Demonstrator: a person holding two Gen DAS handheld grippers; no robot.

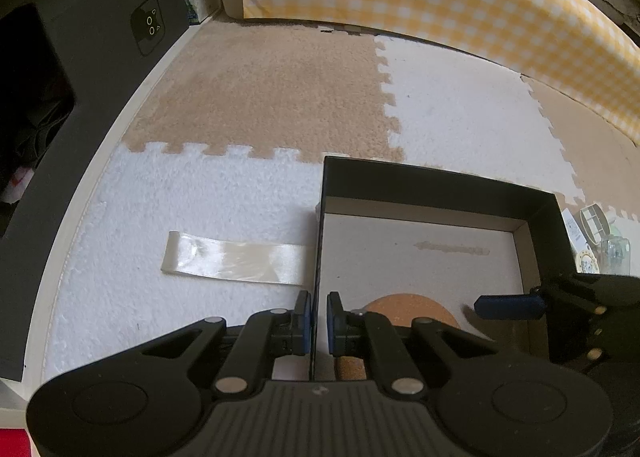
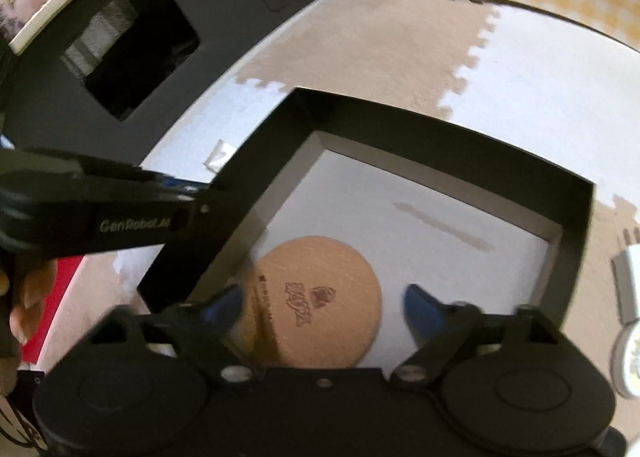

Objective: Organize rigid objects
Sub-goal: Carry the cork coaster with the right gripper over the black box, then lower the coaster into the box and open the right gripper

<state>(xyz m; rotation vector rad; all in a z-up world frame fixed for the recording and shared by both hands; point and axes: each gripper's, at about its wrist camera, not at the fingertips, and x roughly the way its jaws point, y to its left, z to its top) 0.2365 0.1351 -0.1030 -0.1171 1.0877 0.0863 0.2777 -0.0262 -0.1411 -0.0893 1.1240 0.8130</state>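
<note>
Clamping the black box (image 1: 440, 181) wall, the left tongs (image 1: 319, 317) steady it while the right tongs (image 2: 320, 307), partly open and empty, straddle the cork coaster (image 2: 316, 297) inside; misaligned closure could skid it away.

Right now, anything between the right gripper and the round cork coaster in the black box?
Nothing visible. The right gripper sits open over the round cork coaster, which lies alone on the black box floor.

Tan-and-white foam mat floor (image 1: 280, 97)
</note>
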